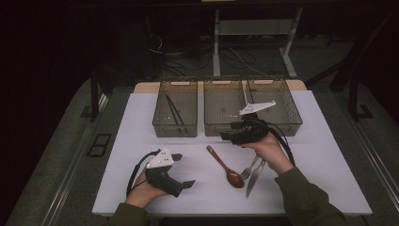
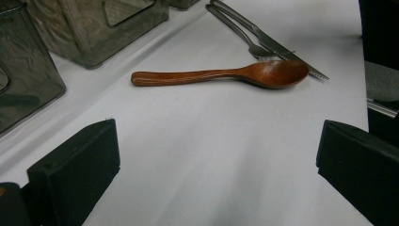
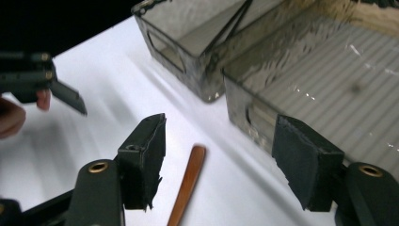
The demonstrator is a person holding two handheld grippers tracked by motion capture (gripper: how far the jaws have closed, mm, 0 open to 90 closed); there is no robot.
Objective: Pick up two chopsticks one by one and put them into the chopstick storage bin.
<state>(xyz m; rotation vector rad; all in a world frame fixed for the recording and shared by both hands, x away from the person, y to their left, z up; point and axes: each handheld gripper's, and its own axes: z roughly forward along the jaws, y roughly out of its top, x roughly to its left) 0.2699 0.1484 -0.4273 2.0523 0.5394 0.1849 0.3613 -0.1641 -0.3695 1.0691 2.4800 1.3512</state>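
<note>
While nothing is gripped, risks by view:
High view: right gripper (image 1: 225, 136) hovers above wooden spoon (image 1: 226, 166) handle; fork (image 1: 250, 168) and knife (image 1: 254, 175) crowd the bowl.
Left gripper view: left gripper (image 2: 216, 155) wide, empty.
Right gripper view: jaws apart, empty; spoon handle off-centre, middle bin (image 3: 301, 89) close, so closing could miss.

High view: far up, looks forward and down on whole tabletop (image 1: 141, 141). Gripper views: low, close, along own jaws. All three share wooden spoon (image 1: 225, 166).

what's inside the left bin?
The left bin holds a pair of dark chopsticks leaning across it. Its smoky walls hide part of the floor near the front, so anything small there can't be ruled out.
</note>
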